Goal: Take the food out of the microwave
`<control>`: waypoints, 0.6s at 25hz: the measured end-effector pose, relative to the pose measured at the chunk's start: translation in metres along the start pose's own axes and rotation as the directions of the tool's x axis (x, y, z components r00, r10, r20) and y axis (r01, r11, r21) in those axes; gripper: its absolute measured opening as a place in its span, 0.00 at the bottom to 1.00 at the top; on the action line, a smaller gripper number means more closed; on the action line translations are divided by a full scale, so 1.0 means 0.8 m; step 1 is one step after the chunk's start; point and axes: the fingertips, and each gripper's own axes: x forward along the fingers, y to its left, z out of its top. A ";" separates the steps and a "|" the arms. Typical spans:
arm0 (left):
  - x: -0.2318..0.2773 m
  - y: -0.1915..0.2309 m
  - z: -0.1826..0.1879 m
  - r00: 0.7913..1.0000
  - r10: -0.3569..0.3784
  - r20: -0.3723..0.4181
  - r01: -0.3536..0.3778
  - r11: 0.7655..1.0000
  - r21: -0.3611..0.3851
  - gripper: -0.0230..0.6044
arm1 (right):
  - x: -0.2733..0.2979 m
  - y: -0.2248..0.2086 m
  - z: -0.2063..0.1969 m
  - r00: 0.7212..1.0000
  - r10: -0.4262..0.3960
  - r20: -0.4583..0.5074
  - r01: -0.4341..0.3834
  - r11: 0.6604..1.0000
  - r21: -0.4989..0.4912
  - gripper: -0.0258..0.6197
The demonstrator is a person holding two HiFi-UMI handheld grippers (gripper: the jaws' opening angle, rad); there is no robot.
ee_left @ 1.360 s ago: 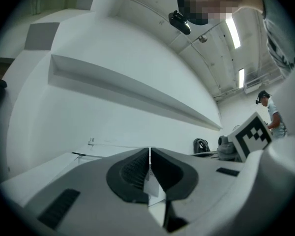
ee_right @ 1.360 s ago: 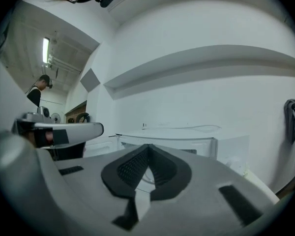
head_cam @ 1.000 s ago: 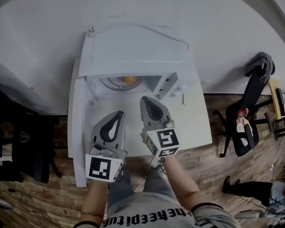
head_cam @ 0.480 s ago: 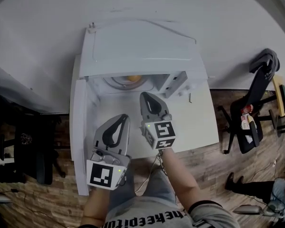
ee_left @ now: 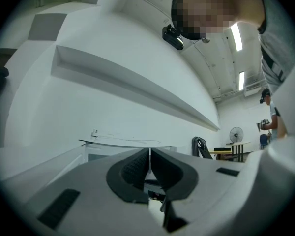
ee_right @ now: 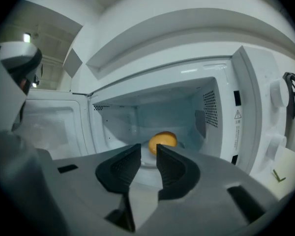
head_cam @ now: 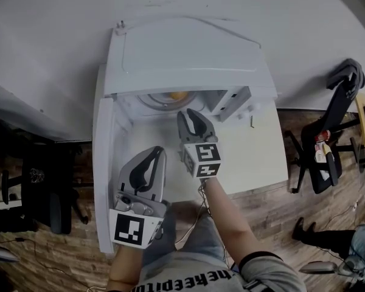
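A white microwave point(head_cam: 182, 53) stands on a white table point(head_cam: 261, 157), its door point(head_cam: 103, 163) swung open to the left. Inside, an orange-yellow piece of food point(ee_right: 163, 140) lies on the glass turntable; the food point(head_cam: 177, 95) just shows in the head view. My right gripper point(head_cam: 192, 115) is right in front of the cavity opening, pointing at the food but short of it. The right gripper point(ee_right: 148, 154) has its jaws opening, a narrow gap between them and nothing in it. My left gripper point(head_cam: 152, 158) hangs back beside the open door, and this left gripper point(ee_left: 149, 154) is shut and empty.
The microwave's control panel with two knobs point(ee_right: 279, 93) is right of the cavity. A small dark L-shaped thing point(head_cam: 251, 121) lies on the table by the panel. Black chairs stand on the wooden floor at right point(head_cam: 328, 139) and left point(head_cam: 48, 193).
The right gripper has moved forward toward the microwave opening and its jaws have parted. The left gripper has stayed nearly where it was.
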 end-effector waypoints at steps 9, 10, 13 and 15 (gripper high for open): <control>-0.004 0.004 -0.005 1.000 -0.018 -0.006 0.018 1.000 0.008 0.06 | 0.037 -0.004 -0.019 0.999 -0.036 -0.036 0.036 0.999 0.005 0.34; -0.005 0.005 -0.005 1.000 -0.019 -0.005 0.019 1.000 0.009 0.06 | 0.040 -0.004 -0.020 0.998 -0.040 -0.041 0.040 0.999 0.003 0.35; -0.008 0.010 -0.006 1.000 -0.017 -0.005 0.017 1.000 0.005 0.06 | 0.050 -0.006 -0.022 0.998 -0.057 -0.041 0.057 0.998 0.003 0.37; -0.008 0.012 -0.008 1.000 -0.015 -0.008 0.015 1.000 0.003 0.06 | 0.057 -0.008 -0.020 0.997 -0.072 -0.027 0.072 0.997 0.004 0.39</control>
